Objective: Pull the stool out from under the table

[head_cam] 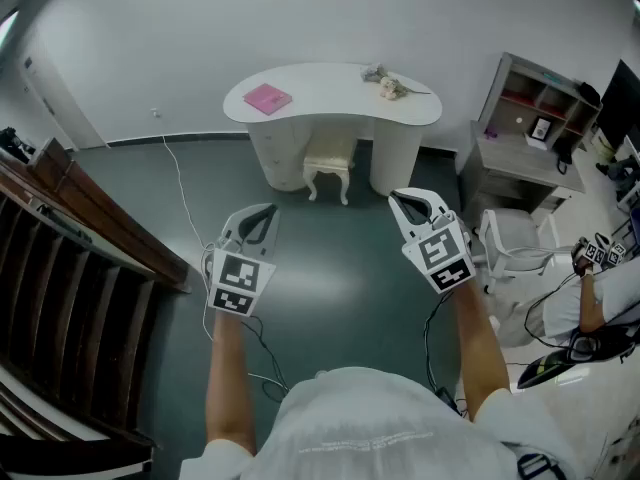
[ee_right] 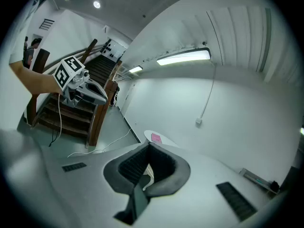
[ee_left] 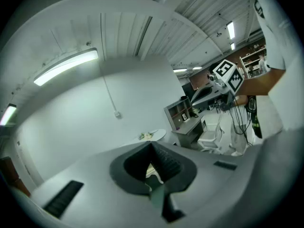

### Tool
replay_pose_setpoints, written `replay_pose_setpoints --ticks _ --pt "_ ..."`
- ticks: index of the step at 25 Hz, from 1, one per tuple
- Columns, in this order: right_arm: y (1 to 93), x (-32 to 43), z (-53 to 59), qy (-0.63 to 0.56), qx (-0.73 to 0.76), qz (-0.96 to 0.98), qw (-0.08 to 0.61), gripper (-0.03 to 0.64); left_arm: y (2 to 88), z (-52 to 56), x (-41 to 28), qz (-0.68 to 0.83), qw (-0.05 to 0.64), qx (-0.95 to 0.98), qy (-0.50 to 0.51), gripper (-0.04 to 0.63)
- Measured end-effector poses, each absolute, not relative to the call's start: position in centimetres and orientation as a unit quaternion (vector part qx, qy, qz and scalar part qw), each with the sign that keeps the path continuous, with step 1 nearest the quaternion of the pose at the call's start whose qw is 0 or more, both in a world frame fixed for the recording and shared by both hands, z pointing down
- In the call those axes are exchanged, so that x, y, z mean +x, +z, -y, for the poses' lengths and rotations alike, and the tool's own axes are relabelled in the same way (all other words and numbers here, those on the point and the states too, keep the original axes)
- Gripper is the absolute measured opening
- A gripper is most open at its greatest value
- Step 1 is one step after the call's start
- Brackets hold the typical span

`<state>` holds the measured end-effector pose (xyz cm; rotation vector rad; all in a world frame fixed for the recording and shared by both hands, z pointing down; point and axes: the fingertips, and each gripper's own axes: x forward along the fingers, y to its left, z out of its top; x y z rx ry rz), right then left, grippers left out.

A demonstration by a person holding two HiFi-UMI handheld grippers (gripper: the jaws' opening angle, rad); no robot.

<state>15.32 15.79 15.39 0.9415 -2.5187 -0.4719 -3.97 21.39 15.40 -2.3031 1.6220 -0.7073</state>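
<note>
A small cream stool [head_cam: 329, 171] with carved legs stands tucked into the knee gap of a white kidney-shaped table [head_cam: 330, 101] against the far wall. My left gripper [head_cam: 266, 211] is held in the air well short of it, to the left, jaws shut and empty. Level with it on the right, my right gripper [head_cam: 405, 200] is also shut on nothing. Through each gripper's closed jaws only a sliver of the stool shows, in the left gripper view [ee_left: 151, 171] and in the right gripper view [ee_right: 149, 172].
A pink notebook [head_cam: 267, 98] and a small cluttered bundle [head_cam: 386, 85] lie on the table. A wooden staircase [head_cam: 70, 268] runs along the left. A grey shelf desk [head_cam: 520, 133], a white chair [head_cam: 515, 243] and a person's arm [head_cam: 590, 298] are at the right. A white cable [head_cam: 185, 193] trails over the dark green floor.
</note>
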Motion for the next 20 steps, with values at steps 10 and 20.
replay_pose_setpoints --ticks 10,20 --pt "15.4 17.6 -14.0 -0.162 0.324 0.916 0.172 0.015 16.7 -20.1 -1.8 -0.566 0.107 -0.777 -0.254 0.017" --pt "16.8 18.6 -11.4 -0.131 0.299 0.932 0.160 0.014 17.6 -17.9 0.3 -0.565 0.107 -0.772 -0.271 0.017"
